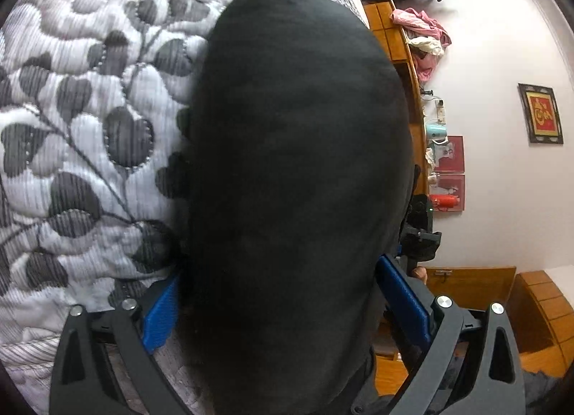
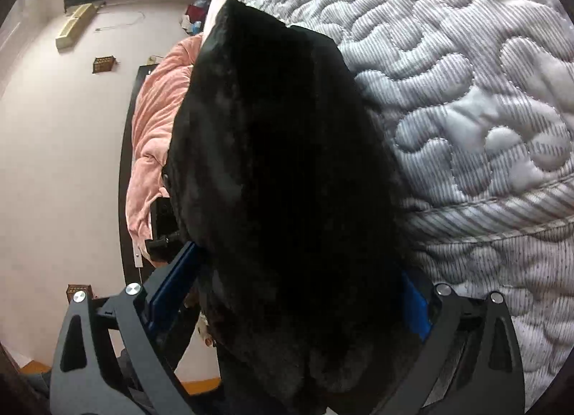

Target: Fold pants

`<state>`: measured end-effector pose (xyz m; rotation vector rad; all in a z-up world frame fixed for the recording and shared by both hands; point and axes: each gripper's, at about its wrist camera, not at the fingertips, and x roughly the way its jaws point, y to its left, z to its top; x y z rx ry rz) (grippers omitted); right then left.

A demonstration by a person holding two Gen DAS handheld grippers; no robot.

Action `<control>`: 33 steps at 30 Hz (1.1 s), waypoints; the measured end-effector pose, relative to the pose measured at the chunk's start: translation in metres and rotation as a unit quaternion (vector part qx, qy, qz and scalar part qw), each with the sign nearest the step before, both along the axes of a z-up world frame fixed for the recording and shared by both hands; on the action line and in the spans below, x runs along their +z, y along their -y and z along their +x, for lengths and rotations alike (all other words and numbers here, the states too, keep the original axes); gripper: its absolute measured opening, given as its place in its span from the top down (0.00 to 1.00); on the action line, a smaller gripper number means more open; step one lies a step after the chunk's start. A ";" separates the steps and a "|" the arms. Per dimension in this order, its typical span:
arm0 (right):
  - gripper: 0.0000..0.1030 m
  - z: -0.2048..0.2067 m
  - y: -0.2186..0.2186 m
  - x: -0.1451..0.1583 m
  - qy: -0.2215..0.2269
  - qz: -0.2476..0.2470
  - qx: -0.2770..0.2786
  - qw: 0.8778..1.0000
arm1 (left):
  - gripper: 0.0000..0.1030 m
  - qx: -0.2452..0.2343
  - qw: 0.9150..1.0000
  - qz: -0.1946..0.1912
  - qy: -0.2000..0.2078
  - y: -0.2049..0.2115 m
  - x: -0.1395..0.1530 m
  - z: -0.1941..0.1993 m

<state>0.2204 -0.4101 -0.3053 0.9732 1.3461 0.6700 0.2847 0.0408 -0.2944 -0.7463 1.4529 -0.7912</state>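
- The black pants (image 1: 297,178) run lengthwise straight away from both cameras, over the quilt (image 1: 89,110).
- The left gripper (image 1: 287,311) pinches them.
- The right gripper (image 2: 297,300) pinches them too.

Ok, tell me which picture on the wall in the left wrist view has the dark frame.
The gold-and-red picture, hanging alone high on the wall. The two red pictures sit lower, beside the wooden shelf, with no dark frame.

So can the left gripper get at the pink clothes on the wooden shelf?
Probably not right now. The left gripper has the black pants bunched between its blue fingers, and the pink clothes lie well beyond them, past the quilt edge, by the wall.
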 end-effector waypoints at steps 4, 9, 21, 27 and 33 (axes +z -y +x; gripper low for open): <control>0.40 -0.004 -0.015 0.010 0.025 -0.024 0.017 0.999 | 0.17 0.001 0.999 0.052 0.012 0.014 0.011 0.002; 0.60 -0.004 -0.017 0.038 0.054 -0.028 0.021 0.998 | 0.49 0.019 0.996 0.083 0.026 0.017 0.034 -0.004; 0.61 0.088 -0.083 0.122 0.127 -0.041 0.080 0.988 | 0.59 0.054 0.988 0.119 0.085 -0.020 0.105 0.036; 0.61 0.176 -0.137 0.125 0.124 -0.055 0.110 0.985 | 0.59 0.069 0.985 0.143 0.064 -0.060 0.104 0.106; 0.61 0.237 -0.176 0.088 0.089 -0.066 0.119 0.987 | 0.59 0.076 0.985 0.156 0.010 -0.099 0.067 0.158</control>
